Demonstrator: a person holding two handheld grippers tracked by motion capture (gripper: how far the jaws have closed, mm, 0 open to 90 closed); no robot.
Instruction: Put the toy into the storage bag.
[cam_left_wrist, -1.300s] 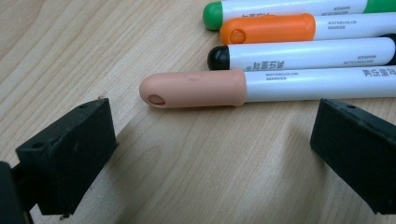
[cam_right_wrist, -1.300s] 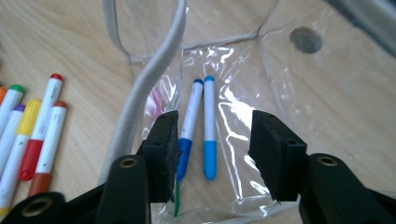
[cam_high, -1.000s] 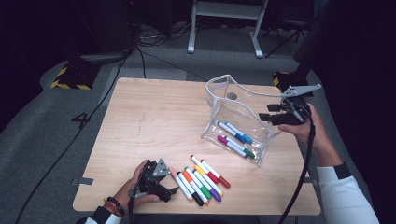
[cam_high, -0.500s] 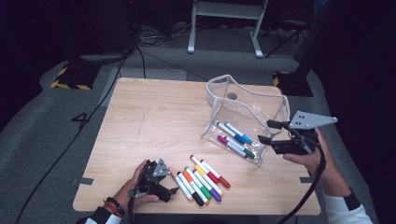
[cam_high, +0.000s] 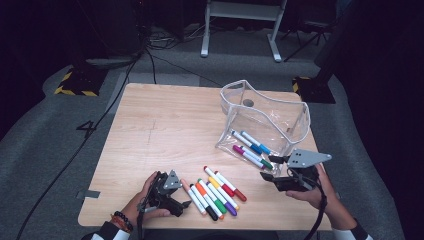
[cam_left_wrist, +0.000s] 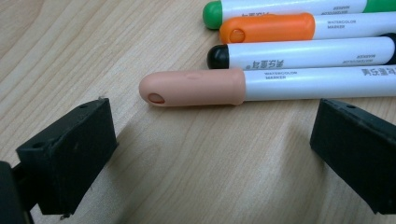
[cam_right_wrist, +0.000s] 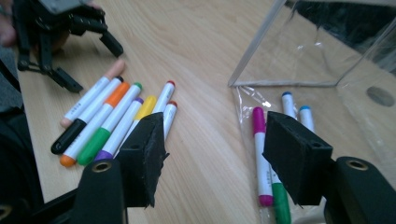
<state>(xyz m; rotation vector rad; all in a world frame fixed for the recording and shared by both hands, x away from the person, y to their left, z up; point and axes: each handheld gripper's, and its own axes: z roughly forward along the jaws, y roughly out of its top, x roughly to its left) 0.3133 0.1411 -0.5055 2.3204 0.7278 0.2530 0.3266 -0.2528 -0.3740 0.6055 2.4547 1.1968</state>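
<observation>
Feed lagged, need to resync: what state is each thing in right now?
Left claw: open, empty, beside the peach marker.
Right claw: open, empty, near the pouch mouth.
Clear pouch: open, markers inside.
Loose markers: capped, lying on the table.

Just beyond the left gripper's open jaws, "WATERCOLOR MARKER" reads in small grey print on the white barrel of the peach-capped marker (cam_left_wrist: 261, 86), and again on the black-capped marker (cam_left_wrist: 303, 53) and the orange-capped marker (cam_left_wrist: 289, 26) behind it; the other print is too small to read.
</observation>
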